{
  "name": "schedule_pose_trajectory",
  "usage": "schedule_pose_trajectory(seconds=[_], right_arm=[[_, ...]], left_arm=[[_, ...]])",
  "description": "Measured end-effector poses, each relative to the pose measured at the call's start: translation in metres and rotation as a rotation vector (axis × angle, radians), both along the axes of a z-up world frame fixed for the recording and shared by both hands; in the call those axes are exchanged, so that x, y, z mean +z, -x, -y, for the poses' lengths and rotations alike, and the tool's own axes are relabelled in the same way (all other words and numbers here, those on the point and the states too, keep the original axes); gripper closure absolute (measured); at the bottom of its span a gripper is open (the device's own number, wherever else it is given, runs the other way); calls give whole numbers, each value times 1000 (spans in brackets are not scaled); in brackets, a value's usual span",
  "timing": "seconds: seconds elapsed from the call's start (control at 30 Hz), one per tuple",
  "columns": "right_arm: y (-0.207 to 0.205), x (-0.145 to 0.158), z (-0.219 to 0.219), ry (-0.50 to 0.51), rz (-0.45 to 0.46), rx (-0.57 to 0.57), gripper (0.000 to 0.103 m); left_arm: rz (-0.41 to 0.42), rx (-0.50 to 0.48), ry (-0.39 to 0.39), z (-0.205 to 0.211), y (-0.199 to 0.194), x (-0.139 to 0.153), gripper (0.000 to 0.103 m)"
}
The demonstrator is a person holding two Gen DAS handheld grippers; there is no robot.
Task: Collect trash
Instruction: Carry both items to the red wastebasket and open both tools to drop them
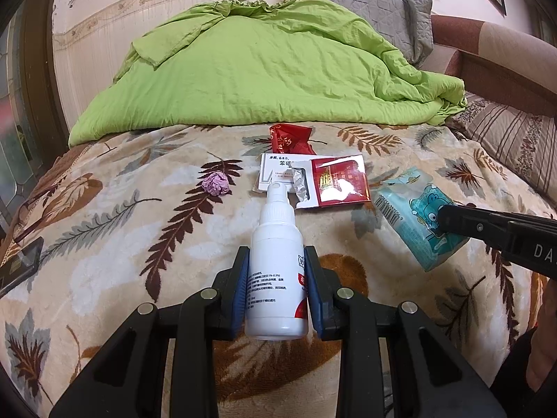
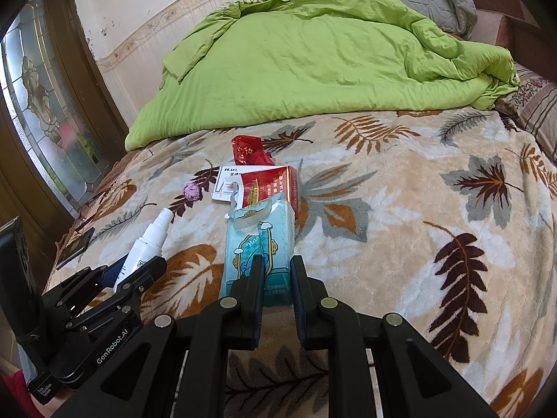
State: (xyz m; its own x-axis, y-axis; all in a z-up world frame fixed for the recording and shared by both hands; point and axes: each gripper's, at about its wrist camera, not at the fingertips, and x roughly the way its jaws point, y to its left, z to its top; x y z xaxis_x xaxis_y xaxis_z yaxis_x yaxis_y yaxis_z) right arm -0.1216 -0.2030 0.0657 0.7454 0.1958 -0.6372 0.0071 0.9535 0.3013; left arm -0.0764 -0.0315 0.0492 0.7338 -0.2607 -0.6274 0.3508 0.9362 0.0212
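My left gripper (image 1: pixel 276 259) is shut on a white spray bottle (image 1: pixel 276 271), nozzle pointing away; both also show in the right wrist view, gripper (image 2: pixel 137 268), bottle (image 2: pixel 148 244). My right gripper (image 2: pixel 276 264) is shut on a teal tissue pack (image 2: pixel 256 240) lying on the bed; the pack also shows in the left wrist view (image 1: pixel 410 216). Ahead lie a red cigarette pack (image 1: pixel 339 184) (image 2: pixel 269 184), a white medicine box (image 1: pixel 278 170) (image 2: pixel 226 183), a red crumpled wrapper (image 1: pixel 290 137) (image 2: pixel 249 149) and a purple paper ball (image 1: pixel 216 183) (image 2: pixel 191 191).
A leaf-patterned blanket (image 1: pixel 122 244) covers the bed. A green duvet (image 1: pixel 261 69) is piled at the back, with grey pillows (image 1: pixel 365 3) behind. A dark phone (image 1: pixel 17 268) lies at the left edge. A glass door (image 2: pixel 45 104) stands left.
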Motion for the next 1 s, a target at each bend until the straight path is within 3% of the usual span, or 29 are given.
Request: schedule_pose_trajectory(seconds=[0.6,0.73,1.0], right_arm=[[0,0,1,-1,2,0,87],[2,2,3,-9,3,-7,87],[46,19,35,-109,30,-68,87]], left_arm=[[0,-12,14,2,2,1,74],[-22,-93,90,5,8,6,74],[-48,-246,104,33,41,19,74]])
